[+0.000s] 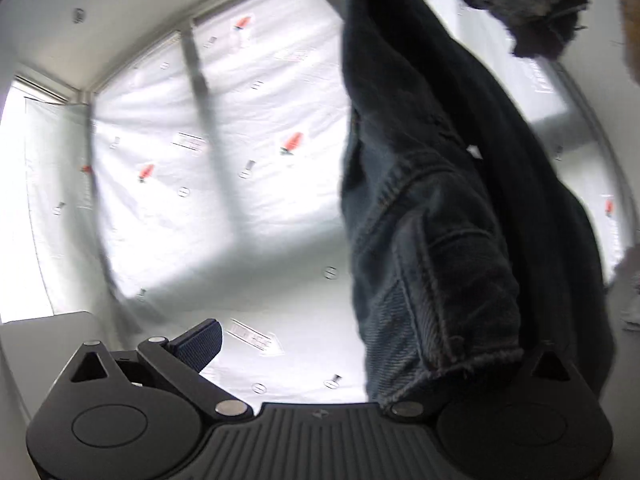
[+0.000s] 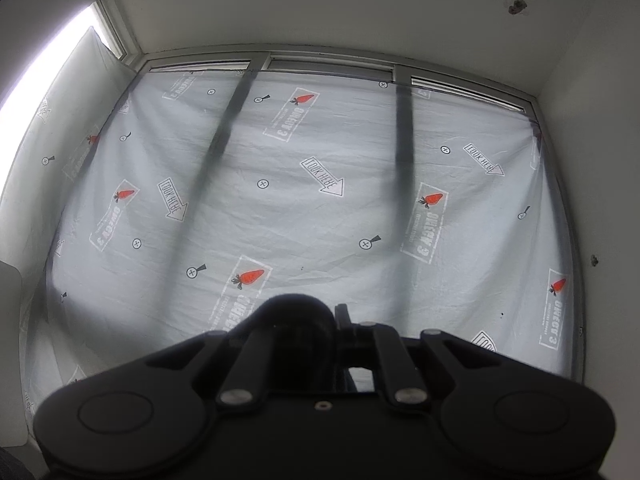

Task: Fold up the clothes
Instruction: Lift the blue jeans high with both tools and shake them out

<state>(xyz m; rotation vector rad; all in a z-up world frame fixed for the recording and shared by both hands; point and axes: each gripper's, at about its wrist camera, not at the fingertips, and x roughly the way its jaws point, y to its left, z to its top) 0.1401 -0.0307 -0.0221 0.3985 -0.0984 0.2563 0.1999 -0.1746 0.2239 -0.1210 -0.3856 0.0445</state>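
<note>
In the left wrist view dark blue denim jeans (image 1: 432,208) hang from the top of the frame down over the right side of my left gripper (image 1: 360,360). Its left finger (image 1: 196,344) stands far out to the left and bare; the right finger is hidden under the denim hem. The jaws stand wide apart. In the right wrist view my right gripper (image 2: 332,328) points up at the window, its fingers drawn together on a fold of dark cloth (image 2: 296,316) that bulges above them.
A white sheet printed with carrots and arrows (image 2: 320,200) covers a window, with dark frame bars behind it. White walls surround it. A dark fuzzy garment (image 1: 536,4) hangs at the top right of the left wrist view.
</note>
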